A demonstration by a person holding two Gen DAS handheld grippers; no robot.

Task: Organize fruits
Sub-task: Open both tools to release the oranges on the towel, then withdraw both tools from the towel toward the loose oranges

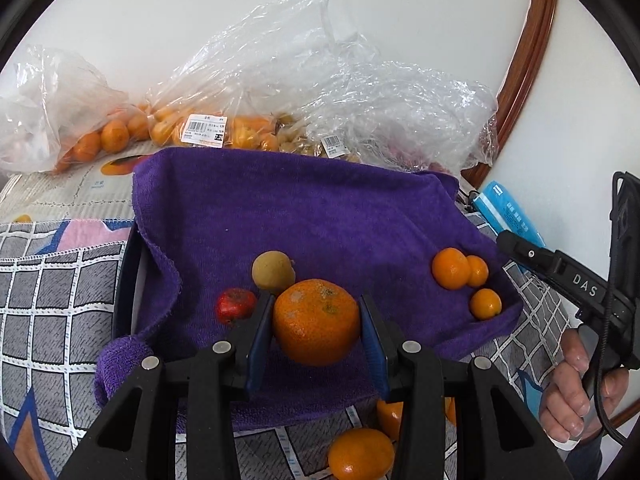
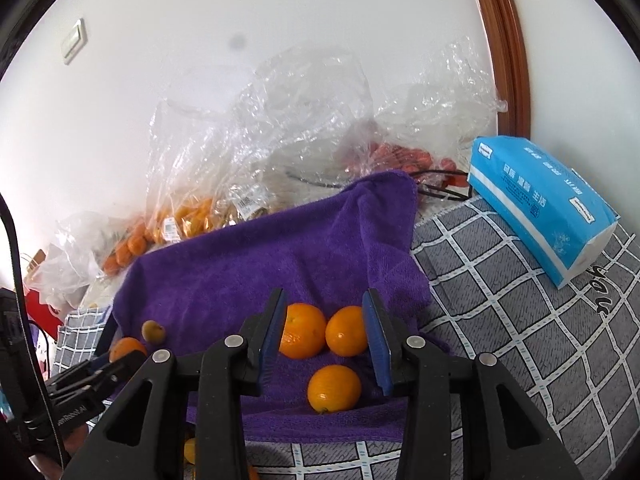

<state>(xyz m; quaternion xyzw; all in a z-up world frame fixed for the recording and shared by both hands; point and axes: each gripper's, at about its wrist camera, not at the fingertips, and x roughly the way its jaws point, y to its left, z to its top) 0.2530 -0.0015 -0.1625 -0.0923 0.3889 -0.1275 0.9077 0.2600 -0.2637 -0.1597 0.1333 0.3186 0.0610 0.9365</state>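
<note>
On the purple terry towel point(image 1: 300, 208) spread over the grey checked cloth point(image 1: 52, 292), a small red fruit point(image 1: 235, 305) lies leftmost, with a round tan fruit point(image 1: 273, 271) just beside it. The left gripper point(image 1: 316, 320) is clamped on a large blotchy orange point(image 1: 316, 322), both blue pads touching its sides. Further right sit three small oranges point(image 2: 334, 388); the right gripper point(image 2: 325, 340) stands partly open around them, its pads clear of the bottom one. Clear plastic bags of fruit point(image 1: 208, 128) line the white wall behind.
</note>
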